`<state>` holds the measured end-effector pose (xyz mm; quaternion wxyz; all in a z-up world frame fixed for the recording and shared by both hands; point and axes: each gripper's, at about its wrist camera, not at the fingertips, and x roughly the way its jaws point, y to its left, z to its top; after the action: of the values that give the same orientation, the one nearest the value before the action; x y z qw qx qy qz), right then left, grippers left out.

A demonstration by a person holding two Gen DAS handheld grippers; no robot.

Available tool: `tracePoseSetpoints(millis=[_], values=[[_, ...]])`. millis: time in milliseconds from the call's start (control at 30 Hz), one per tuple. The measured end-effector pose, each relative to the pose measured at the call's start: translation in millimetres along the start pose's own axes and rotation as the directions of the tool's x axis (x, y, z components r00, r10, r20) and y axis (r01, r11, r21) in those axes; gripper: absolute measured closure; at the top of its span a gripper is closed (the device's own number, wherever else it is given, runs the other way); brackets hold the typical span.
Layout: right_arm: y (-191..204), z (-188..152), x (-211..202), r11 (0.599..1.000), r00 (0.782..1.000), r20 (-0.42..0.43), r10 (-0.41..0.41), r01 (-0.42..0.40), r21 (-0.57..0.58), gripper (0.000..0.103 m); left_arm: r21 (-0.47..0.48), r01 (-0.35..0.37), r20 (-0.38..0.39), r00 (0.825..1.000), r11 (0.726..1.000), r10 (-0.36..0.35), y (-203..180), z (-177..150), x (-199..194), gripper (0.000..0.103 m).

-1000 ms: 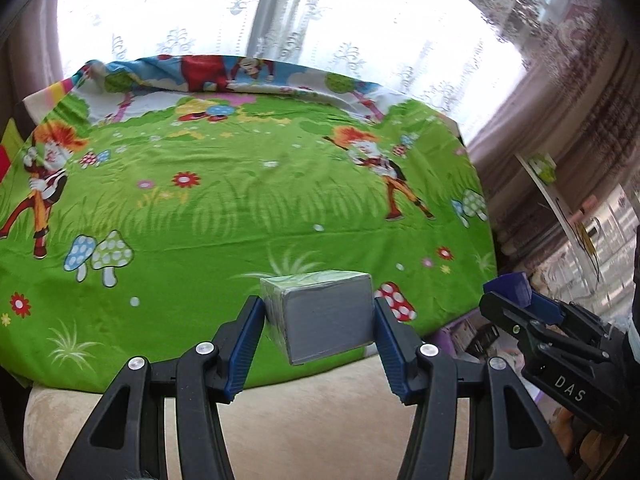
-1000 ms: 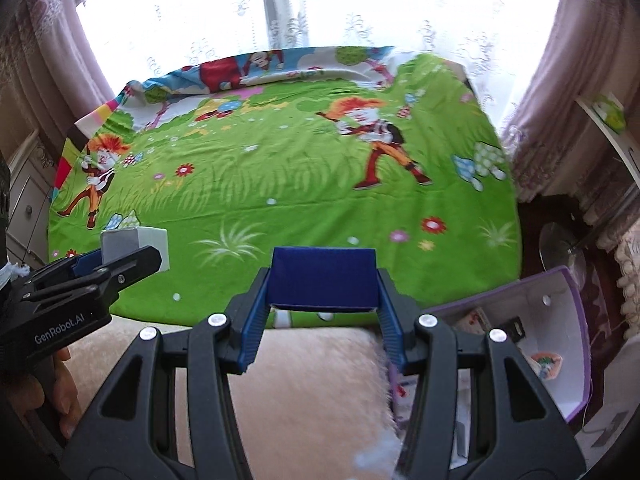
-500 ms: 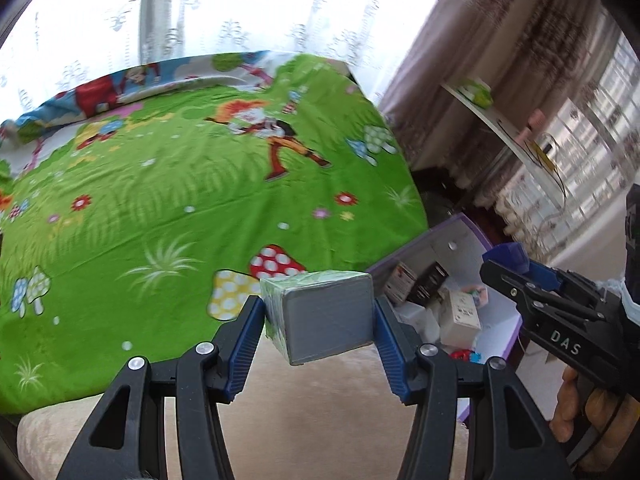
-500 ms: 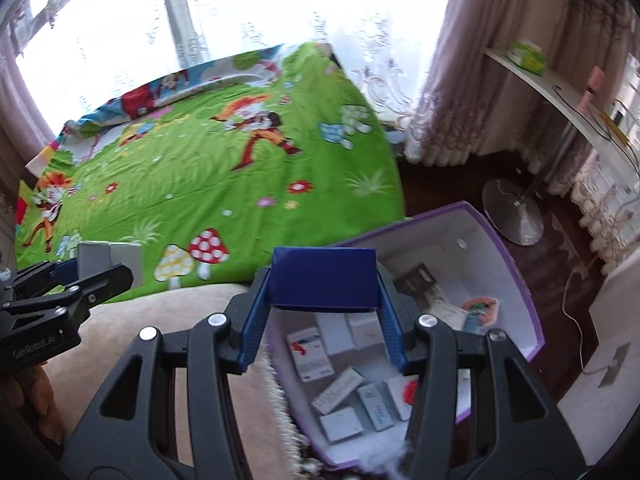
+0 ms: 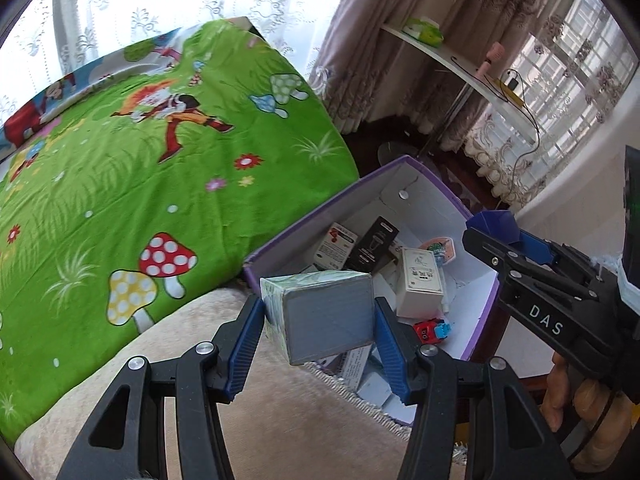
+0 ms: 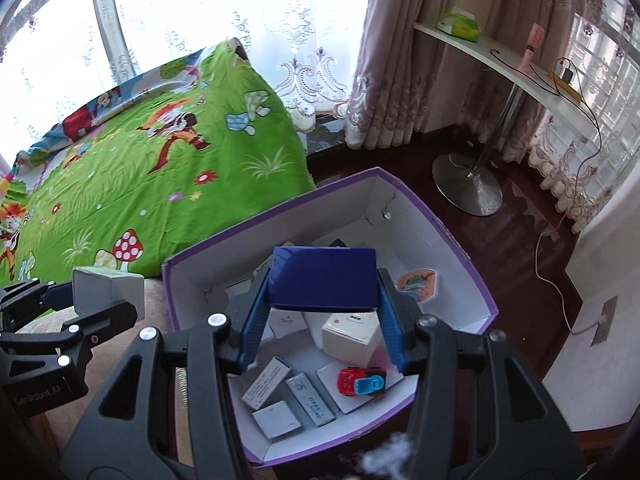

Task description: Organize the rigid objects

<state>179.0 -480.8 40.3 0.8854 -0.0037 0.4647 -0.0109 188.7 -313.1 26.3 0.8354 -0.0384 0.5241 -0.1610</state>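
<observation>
A: Both hands have swung off the green cartoon bedspread [image 5: 160, 168] and now the purple-rimmed box [image 6: 472, 264] fills the view, where a second ago it was only a sliver at the edge

B: And the grips? Left gripper [image 5: 320, 320] is clamped on the grey block [image 5: 328, 320], blue pads pressed to both its sides

A: Same story on the other side: right gripper [image 6: 322, 320] is clamped on the blue box [image 6: 324, 278], squeezed between its fingers

B: Where is each load sitting?

A: In the right wrist view the blue box hangs over the middle of the open box. The grey block is out at nine o'clock from it, over the beige cushion [image 5: 280, 420] just beside the box's near-left wall

B: What's already inside?

A: Small cartons, a white carton [image 6: 352, 338] under the blue box, a red and blue toy car [image 6: 360, 382] at five o'clock, a hexagonal sticker pack [image 6: 416, 286] at two o'clock

B: Beyond it, at one o'clock, a white shelf [image 6: 500, 60] on a round metal foot
</observation>
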Motion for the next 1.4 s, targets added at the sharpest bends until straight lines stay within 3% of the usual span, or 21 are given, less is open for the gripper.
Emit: tracePoseSetpoints(millis=[300,400,533,833,1167,1400], values=[[-19,-3,8,0.999,1.000,-0.001,-0.025,0.025,0.042,0.049,-0.010,0.062,-0.034,0.998,0.998,-0.062,-17,9,20,0.045],[-23,-2,8,0.998,1.000,-0.004,-0.027,0.027,0.056,0.042,-0.027,0.077,-0.042,0.996,0.997,-0.078,-18,10,25,0.034],[-21,-3,5,0.998,0.999,0.001,-0.033,0.033,0.051,0.034,-0.059,0.087,-0.049,0.995,0.994,-0.090,-11,9,24,0.032],[-1,-22,-13,1.000,0.999,-0.020,-0.028,0.027,-0.007,0.032,-0.191,0.135,-0.096,0.983,0.972,-0.155,11,-34,3,0.031],[-2,-34,-17,1.000,0.999,-0.035,-0.024,0.024,0.011,0.031,-0.140,0.102,-0.104,0.988,0.985,-0.117,3,-44,3,0.026],[-3,-32,-16,1.000,0.999,-0.041,-0.027,0.027,0.009,0.031,-0.138,0.136,-0.096,0.984,0.981,-0.150,3,-43,7,0.018]])
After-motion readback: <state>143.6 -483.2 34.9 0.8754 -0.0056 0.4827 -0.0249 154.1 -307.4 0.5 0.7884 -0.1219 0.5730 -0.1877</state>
